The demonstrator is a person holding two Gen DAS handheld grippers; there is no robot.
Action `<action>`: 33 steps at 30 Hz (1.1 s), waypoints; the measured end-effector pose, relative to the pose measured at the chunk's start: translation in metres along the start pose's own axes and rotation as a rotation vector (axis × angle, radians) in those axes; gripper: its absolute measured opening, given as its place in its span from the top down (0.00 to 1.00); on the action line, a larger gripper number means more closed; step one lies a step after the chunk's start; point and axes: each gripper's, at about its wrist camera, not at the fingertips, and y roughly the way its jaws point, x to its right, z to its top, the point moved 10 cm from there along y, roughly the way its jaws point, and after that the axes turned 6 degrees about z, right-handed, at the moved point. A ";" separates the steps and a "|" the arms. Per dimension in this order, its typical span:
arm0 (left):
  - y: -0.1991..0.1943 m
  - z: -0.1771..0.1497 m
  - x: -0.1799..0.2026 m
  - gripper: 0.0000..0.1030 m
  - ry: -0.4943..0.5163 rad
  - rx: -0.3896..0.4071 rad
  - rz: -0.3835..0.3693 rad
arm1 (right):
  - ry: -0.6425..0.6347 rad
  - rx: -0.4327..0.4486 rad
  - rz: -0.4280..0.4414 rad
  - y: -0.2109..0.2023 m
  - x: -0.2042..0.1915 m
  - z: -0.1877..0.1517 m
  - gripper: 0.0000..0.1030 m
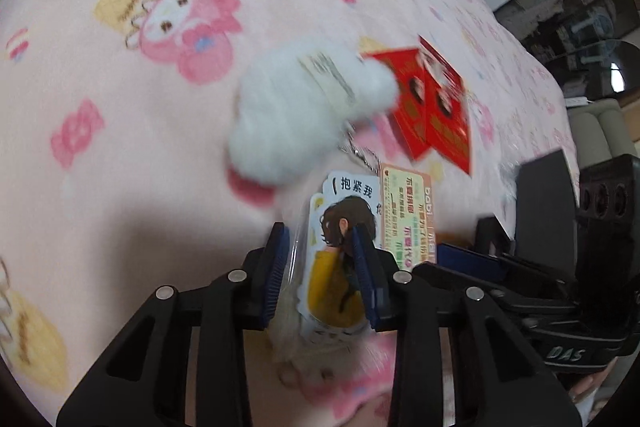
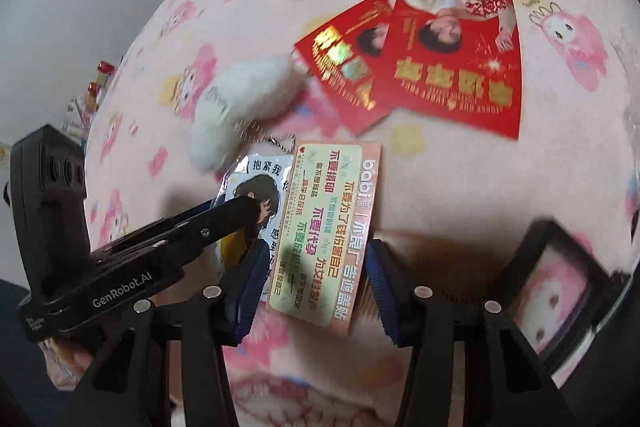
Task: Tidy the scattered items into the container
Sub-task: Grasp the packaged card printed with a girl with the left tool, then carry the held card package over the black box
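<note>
- Your left claw (image 1: 320,275) straddles the cartoon card (image 1: 340,247), pads at its edges; whether they press yet is unclear.
- Your right claw (image 2: 312,275) stands partly open around the babi card (image 2: 320,227), pads apart from it.
- Nothing looks tidied yet: the white plush keychain (image 2: 240,107) at 10 o'clock and the red cards (image 2: 440,59) at 1 o'clock lie on the pink blanket (image 2: 440,179).
- At 4 o'clock, a dark-rimmed, see-through tray (image 2: 560,267), possibly the container, is cut off and blurred.
</note>
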 end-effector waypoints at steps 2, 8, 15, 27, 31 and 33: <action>-0.006 -0.013 0.004 0.66 0.019 -0.022 -0.040 | -0.017 -0.018 -0.010 -0.002 -0.003 -0.013 0.55; 0.001 -0.014 -0.010 0.66 -0.032 -0.046 -0.029 | 0.002 -0.038 -0.005 0.007 0.003 -0.015 0.55; -0.026 -0.028 0.014 0.71 0.049 0.000 -0.001 | -0.004 -0.030 0.029 0.001 -0.006 -0.014 0.60; -0.105 -0.053 0.134 0.75 0.279 0.091 -0.068 | 0.067 0.272 0.028 -0.144 0.007 -0.040 0.60; -0.119 -0.070 0.188 0.75 0.354 0.106 -0.116 | 0.133 0.341 0.036 -0.185 0.029 -0.073 0.60; -0.119 -0.080 0.214 0.75 0.385 0.100 -0.141 | 0.154 0.361 0.031 -0.201 0.042 -0.083 0.60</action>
